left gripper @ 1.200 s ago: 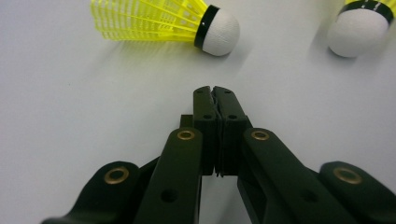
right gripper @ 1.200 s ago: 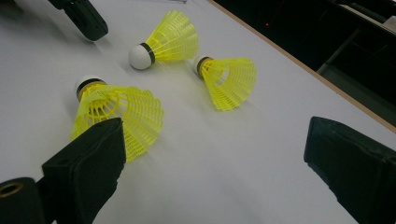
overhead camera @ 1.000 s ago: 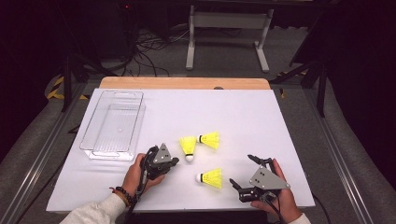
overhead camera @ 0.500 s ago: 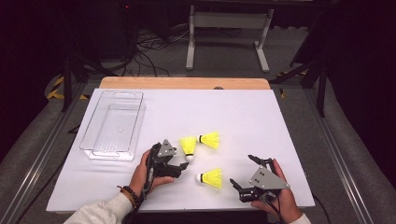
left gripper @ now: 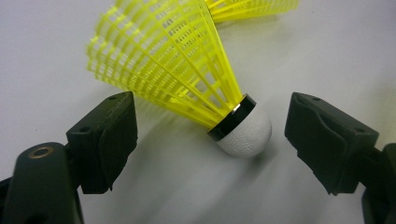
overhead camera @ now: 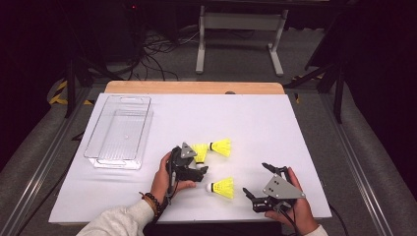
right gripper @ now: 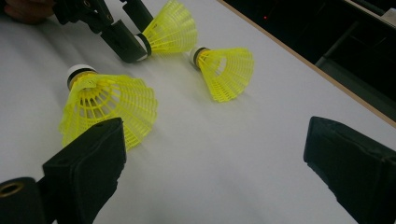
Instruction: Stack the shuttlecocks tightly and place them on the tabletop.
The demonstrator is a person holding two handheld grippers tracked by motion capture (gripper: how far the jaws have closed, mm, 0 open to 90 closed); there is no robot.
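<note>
We had our left gripper [left gripper: 205, 140] spread wide, its two black jaws having just been opening, and between them lay the yellow plastic-skirted shuttlecock with a white rounded cork and a black band [left gripper: 187, 79]. Neither pad pressed on it: the cork sat nearer the jaw at the right of the left gripper view, a gap showing on both sides, and the mesh skirt fanned away from the gripper over the white tabletop [left gripper: 327, 56]. We judged this to be the approach to a pick, jaws framed around the cork end but not yet closed.

Just beyond that skirt lay a second yellow shuttlecock [overhead camera: 221, 146], its cork turned toward the first. On the near side of the left gripper, toward our other hand, rested a third yellow shuttlecock [overhead camera: 224, 187]. Our right gripper [overhead camera: 258, 183] sat beside it on the table with its jaws also standing apart and nothing between them. Well off on the far side of the left gripper stood a clear plastic rectangular bin [overhead camera: 105, 160], the likely place for the shuttlecocks.

The next move, as we read it, called for centring the banded neck between the pads and closing gently there, since the round cork could slip and the skirt would crush.
</note>
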